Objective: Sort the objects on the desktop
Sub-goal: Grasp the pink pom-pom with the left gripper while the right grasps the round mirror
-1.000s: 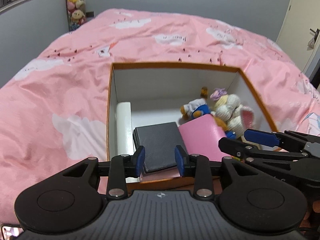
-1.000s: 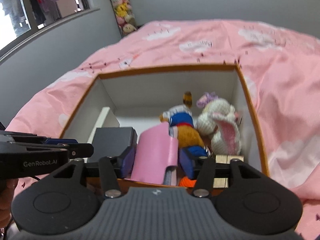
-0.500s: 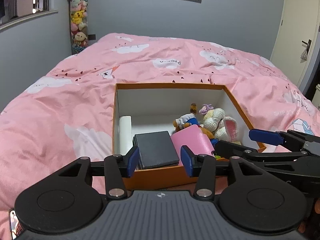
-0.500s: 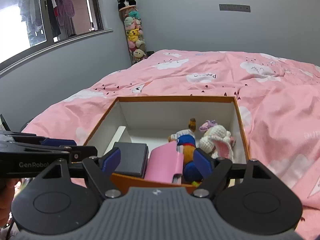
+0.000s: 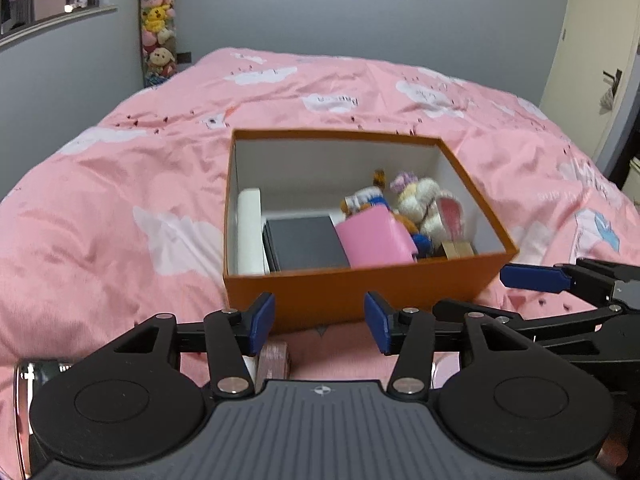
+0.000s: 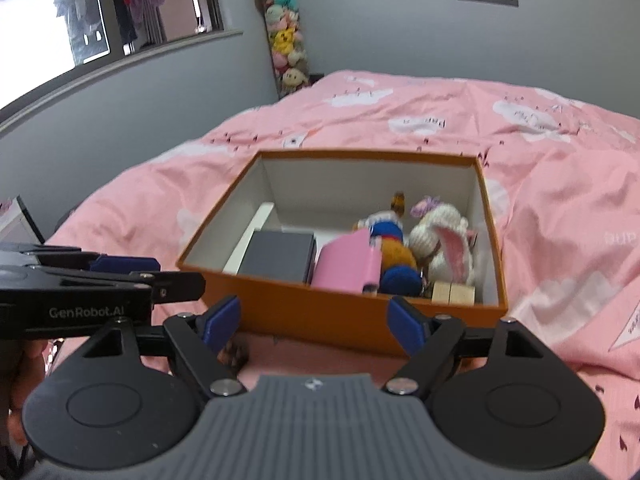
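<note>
An orange box point(image 5: 360, 292) with white inner walls sits on the pink bed. Inside lie a white roll point(image 5: 250, 236), a dark grey case point(image 5: 304, 242), a pink case point(image 5: 376, 240), a duck plush point(image 5: 366, 200), a white crochet bunny point(image 5: 428, 208) and wooden blocks point(image 5: 458, 248). My left gripper point(image 5: 319, 322) hovers before the box's near wall; its jaws are opening with nothing between them. My right gripper point(image 6: 314, 320) stands open and empty, also short of the box point(image 6: 320, 314). Each gripper shows in the other's view, the right point(image 5: 528, 276) and the left point(image 6: 120, 266).
The pink cloud-print duvet point(image 5: 120, 208) spreads around the box. A small pinkish object point(image 5: 274, 354) lies under my left gripper, and a small brown one point(image 6: 234, 354) under my right. A column of plush toys point(image 5: 158, 40) hangs in the far corner. A door point(image 5: 592, 40) is at the right.
Both grippers have drawn back from over the box to in front of it and their jaws have widened. The dark grey case and the pink case stay lying in the box.
</note>
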### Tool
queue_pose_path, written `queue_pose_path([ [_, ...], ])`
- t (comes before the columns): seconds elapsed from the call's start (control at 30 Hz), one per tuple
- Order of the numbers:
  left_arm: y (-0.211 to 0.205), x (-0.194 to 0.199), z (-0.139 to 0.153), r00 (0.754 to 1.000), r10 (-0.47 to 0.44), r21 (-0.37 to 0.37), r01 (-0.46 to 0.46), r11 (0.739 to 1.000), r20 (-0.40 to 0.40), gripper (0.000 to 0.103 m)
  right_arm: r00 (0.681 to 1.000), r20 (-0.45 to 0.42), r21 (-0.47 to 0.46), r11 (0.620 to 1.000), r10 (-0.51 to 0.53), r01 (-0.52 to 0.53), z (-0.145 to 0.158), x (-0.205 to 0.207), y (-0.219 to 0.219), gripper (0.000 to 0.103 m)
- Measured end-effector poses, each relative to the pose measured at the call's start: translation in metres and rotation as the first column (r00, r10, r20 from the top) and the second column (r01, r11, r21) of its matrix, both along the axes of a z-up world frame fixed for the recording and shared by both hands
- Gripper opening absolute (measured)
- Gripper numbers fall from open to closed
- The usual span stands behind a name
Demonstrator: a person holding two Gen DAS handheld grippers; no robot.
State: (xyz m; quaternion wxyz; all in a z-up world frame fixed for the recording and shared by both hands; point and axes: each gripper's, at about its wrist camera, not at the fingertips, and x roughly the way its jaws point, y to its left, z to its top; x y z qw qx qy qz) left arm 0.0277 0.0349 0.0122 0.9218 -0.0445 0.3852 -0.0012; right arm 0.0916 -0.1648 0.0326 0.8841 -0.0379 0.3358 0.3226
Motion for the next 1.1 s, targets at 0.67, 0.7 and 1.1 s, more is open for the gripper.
queue_pose_path([
  [0.67, -0.008, -0.013, -0.034, 0.971, -0.141, -0.053, 0.133, 0.990, -0.195, 0.059, 0.991, -0.130, -0.147, 0.989, 0.012, -0.031, -0.036, -0.019, -0.019, 0.083],
  [0.7, -0.008, -0.014, -0.035, 0.969, -0.146, -0.056, 0.137, 0.989, -0.199, 0.059, 0.991, -0.133, -0.155, 0.987, 0.011, -0.032, -0.037, -0.019, -0.020, 0.083],
  [1.1, -0.010, -0.016, -0.040, 0.958, -0.165, -0.061, 0.155, 0.986, -0.233, 0.059, 0.985, -0.168, -0.230, 0.973, -0.035, -0.005, -0.053, -0.021, -0.041, 0.075],
])
